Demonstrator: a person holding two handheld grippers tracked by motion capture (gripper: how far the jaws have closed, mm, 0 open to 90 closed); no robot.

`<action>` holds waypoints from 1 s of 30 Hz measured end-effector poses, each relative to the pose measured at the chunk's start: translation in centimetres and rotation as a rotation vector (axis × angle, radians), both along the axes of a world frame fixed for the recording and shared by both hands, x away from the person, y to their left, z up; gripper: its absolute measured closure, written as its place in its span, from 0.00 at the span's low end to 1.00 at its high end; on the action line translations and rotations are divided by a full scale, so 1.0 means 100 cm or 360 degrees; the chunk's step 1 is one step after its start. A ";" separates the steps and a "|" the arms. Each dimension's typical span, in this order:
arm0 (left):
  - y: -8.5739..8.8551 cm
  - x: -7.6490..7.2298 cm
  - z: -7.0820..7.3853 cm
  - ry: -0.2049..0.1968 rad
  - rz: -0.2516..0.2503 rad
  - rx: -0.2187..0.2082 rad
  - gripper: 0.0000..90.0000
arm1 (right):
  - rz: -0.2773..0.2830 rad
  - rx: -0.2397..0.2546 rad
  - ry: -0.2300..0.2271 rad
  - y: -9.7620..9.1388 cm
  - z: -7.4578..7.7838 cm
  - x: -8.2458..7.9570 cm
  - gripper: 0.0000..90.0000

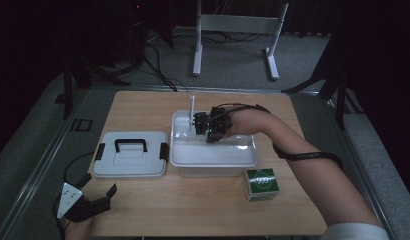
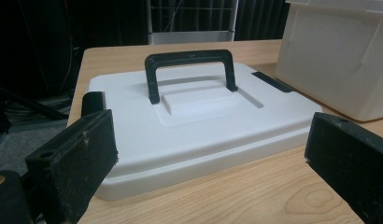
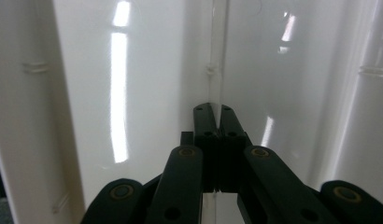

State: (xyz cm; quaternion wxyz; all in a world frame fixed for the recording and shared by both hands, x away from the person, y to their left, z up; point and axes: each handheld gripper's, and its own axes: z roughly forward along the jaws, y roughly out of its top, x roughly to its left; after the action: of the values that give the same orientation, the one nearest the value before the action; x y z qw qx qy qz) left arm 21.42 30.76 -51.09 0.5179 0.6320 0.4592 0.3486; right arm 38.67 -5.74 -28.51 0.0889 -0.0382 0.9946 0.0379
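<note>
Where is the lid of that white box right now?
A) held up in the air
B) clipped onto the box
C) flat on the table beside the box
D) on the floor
C: the lid, black handle up, lies flat on the table, left of the open box.

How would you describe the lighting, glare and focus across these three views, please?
High view: dim overall, surroundings nearly black, the wooden table lit evenly, slightly soft. Left gripper view: the lid is fairly sharp, the near jaws blurred. Right gripper view: bright streaks of glare run down the glossy white bin wall, which looks soft, and the shut right tool is a dark silhouette.
</note>
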 end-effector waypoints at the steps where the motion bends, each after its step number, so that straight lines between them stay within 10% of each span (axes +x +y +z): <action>1: 0.000 0.000 0.000 0.0000 0.0000 0.0000 0.02 | 0.0000 -0.0005 -0.0003 0.000 -0.001 -0.005 0.99; 19: -0.001 0.000 0.000 0.0008 0.0007 0.0009 0.02 | 0.0100 0.0042 0.0133 0.008 -0.034 -0.112 0.99; 30: 0.000 0.000 0.000 0.0006 0.0007 0.0012 0.02 | 0.0106 -0.0008 0.0184 0.020 -0.088 -0.129 0.99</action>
State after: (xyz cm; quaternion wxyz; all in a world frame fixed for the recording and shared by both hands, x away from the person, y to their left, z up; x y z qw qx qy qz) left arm 21.44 30.72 -51.08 0.5139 0.6336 0.4603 0.3501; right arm 25.74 -3.70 -37.29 0.0300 -0.0692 0.9963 0.0404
